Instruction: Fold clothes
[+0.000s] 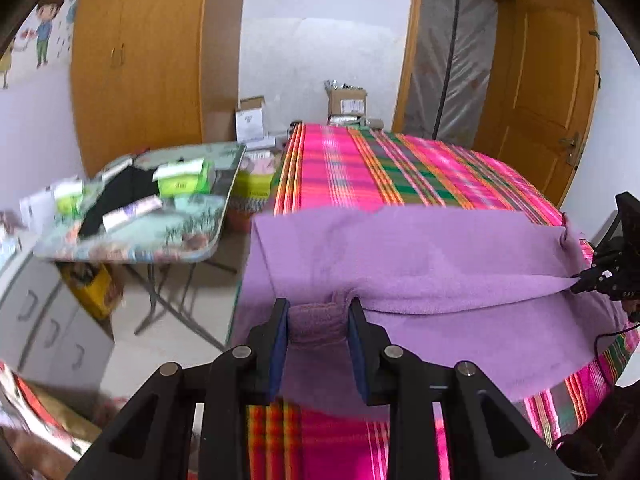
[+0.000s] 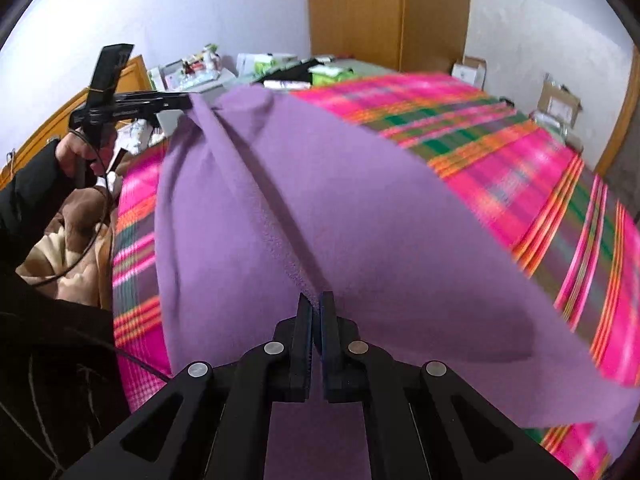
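The left gripper [image 1: 318,322] sits closest, its blue-padded jaws partly apart and clamped on a bunched wad of the purple cloth [image 1: 420,256], which spreads away from it over the pink plaid bedspread [image 1: 360,168]. The right gripper [image 2: 316,312] has its jaws nearly together, pinching a thin fold of the same cloth at its near edge. Between the two grippers the cloth's gripped edge runs taut as a raised ridge, the rest draping onto the bed.
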`<state>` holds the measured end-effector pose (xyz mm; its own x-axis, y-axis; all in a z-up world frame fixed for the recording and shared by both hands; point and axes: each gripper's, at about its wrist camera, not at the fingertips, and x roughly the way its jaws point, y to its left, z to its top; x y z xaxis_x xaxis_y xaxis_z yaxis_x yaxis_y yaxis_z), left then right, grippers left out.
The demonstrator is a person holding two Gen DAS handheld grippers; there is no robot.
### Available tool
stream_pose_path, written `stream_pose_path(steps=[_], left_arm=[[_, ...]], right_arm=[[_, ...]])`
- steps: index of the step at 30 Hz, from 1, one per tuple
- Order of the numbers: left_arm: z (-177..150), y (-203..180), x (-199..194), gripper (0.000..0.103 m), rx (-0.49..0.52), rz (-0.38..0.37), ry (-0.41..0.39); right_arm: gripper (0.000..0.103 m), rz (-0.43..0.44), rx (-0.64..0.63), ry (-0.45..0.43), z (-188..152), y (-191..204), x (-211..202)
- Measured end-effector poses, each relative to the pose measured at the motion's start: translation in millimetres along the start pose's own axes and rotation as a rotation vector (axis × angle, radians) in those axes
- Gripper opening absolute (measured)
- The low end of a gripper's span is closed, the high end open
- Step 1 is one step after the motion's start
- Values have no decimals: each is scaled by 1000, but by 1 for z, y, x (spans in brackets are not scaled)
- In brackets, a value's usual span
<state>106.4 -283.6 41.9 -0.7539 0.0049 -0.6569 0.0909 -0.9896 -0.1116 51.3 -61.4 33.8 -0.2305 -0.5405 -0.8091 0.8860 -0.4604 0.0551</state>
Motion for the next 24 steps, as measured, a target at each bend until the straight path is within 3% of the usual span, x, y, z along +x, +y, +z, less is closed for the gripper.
stream_pose_path(steps=[7, 9, 10, 17, 24], left_arm=[[-25, 4, -9, 31, -101, -4, 28], [-30, 2, -16, 31, -130, -8, 17], [-32, 1, -20, 31, -147, -10, 10], [-30, -8, -28, 41, -303, -42, -24], [-32, 2, -13, 46, -538, -118, -37]], right_arm=[[15, -13, 18, 21, -11, 4, 10], [30, -4, 14, 13, -14, 6, 7], [33, -4, 9, 10, -16, 7, 5], [34, -79, -66, -26, -18, 20, -1], [35, -127, -124, -54, -13, 27, 1]])
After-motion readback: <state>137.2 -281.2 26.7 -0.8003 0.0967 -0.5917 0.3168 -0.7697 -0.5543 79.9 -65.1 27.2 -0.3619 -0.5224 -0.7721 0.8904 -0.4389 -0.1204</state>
